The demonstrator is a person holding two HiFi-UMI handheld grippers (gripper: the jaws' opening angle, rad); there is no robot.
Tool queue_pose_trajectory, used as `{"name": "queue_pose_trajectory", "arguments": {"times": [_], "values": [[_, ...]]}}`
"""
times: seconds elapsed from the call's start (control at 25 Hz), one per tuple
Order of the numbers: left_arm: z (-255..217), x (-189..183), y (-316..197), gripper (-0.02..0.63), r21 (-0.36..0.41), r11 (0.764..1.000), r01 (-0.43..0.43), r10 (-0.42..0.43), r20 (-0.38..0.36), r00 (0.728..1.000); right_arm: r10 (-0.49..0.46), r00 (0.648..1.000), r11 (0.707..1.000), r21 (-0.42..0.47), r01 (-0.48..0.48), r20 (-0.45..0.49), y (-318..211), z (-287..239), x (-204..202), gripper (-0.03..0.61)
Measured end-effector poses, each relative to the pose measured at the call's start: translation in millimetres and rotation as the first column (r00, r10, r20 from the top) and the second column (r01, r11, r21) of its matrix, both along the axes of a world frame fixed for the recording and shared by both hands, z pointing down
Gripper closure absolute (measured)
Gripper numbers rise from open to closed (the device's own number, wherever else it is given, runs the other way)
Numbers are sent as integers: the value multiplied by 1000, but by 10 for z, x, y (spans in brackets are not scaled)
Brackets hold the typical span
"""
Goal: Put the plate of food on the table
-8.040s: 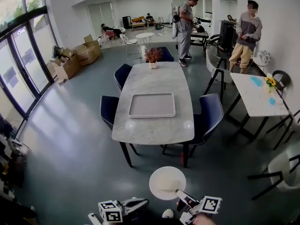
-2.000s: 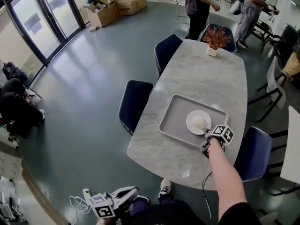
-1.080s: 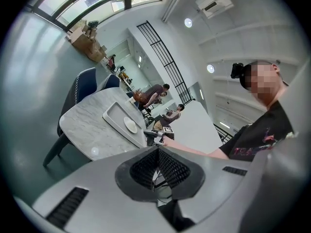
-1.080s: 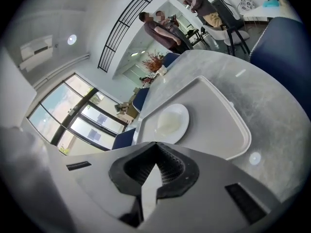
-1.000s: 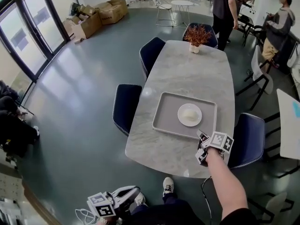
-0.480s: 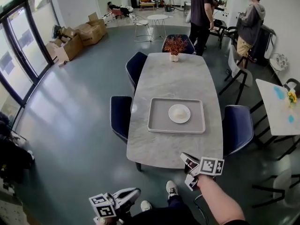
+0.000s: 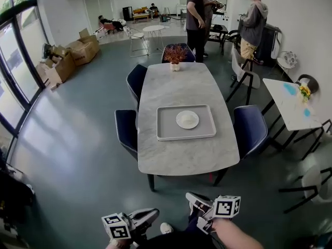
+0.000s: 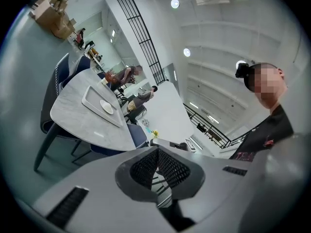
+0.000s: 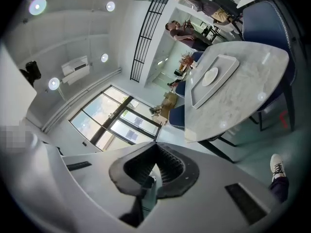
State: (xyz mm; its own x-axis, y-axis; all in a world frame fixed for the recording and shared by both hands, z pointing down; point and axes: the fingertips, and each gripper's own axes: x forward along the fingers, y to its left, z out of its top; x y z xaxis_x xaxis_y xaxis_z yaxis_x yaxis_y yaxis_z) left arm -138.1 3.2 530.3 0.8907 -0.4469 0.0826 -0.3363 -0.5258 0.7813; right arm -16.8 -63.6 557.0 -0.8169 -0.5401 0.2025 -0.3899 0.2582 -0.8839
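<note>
plate: round, white, shallow, w/ a pale mound of food at centre. it sits flat at roughly mid-tray. tray: rect., light grey, rounded corners, low raised rim, lying on the bench. bench top is grey-white veined marble, a rounded rectangle w/ a glossy finish, on dark legs. a potted plant w/ reddish dry foliage stands at the far end of the top. navy padded chairs stand along both long sides. floor is smooth grey-green and reflective. cardboard boxes are stacked by the windows at left; people stand beyond the far end. left gripper is low at the bottom edge of the head view, well apart from the bench; jaws together, ribbed black pads meeting at the tip, nothing between. right gripper is just beside it, also short of the bench edge; jaws together, empty, same ribbed pads on a grey moulded body.
</note>
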Motion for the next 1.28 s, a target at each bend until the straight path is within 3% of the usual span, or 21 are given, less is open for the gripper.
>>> {"name": "queue_pose_trajectory", "arguments": {"times": [0.4, 0.8, 0.92, 1.12, 1.28], "values": [[4, 94, 310, 606, 0, 996, -89, 89, -25, 996, -7, 1000, 999, 46, 7, 10, 832, -78, -177, 569], [-50, 167, 377, 606, 24, 995, -97, 97, -19, 995, 9, 1000, 998, 65, -9, 0, 929, -145, -33, 569], [-57, 138, 413, 606, 19, 996, -89, 89, -20, 996, 2, 999, 997, 74, -5, 41, 972, -165, -83, 569], [-62, 99, 422, 606, 22, 997, -80, 81, -28, 996, -25, 1000, 997, 76, 24, 9, 1025, -189, -189, 569], [-40, 78, 441, 606, 24, 997, -77, 78, -37, 996, -42, 998, 995, 94, 37, 48, 1060, -145, -249, 569]]}}
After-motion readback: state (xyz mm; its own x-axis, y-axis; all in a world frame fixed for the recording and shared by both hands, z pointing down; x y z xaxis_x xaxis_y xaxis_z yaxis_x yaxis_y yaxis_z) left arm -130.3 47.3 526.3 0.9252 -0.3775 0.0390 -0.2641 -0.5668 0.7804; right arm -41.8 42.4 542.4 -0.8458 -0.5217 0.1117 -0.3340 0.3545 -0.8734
